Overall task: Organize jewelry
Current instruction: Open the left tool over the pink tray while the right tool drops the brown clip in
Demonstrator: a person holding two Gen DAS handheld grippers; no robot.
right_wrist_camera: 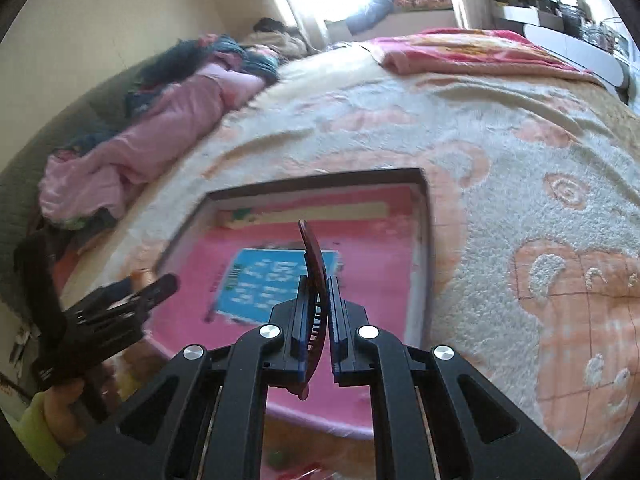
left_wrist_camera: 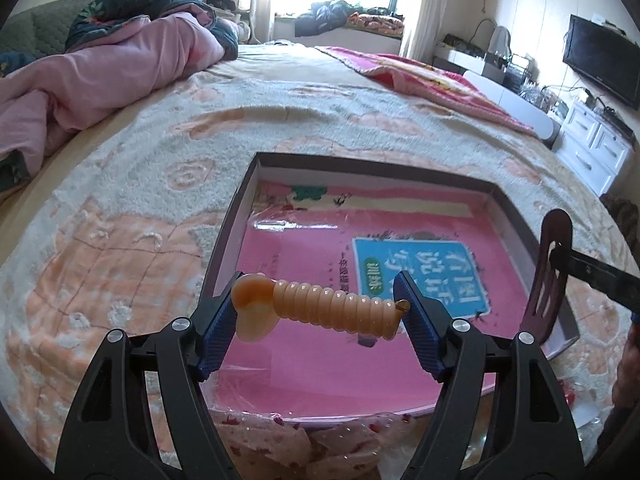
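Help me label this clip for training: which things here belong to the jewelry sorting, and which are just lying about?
Job:
- orange spiral hair tie in left claw
- dark red hair clip in right claw
- shallow box

Lying about:
- pink quilt
- red blanket
- TV

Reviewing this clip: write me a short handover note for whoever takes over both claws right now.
Left claw: shut on the orange spiral hair tie, held endwise between its pads above the box.
Right claw: shut on the dark red hair clip, held upright over the box's right side.
Box: open on the bed blanket, holding a pink book; no jewelry visible inside it.
Done: both pieces picked up.
Left: probably lower and release each into the box.
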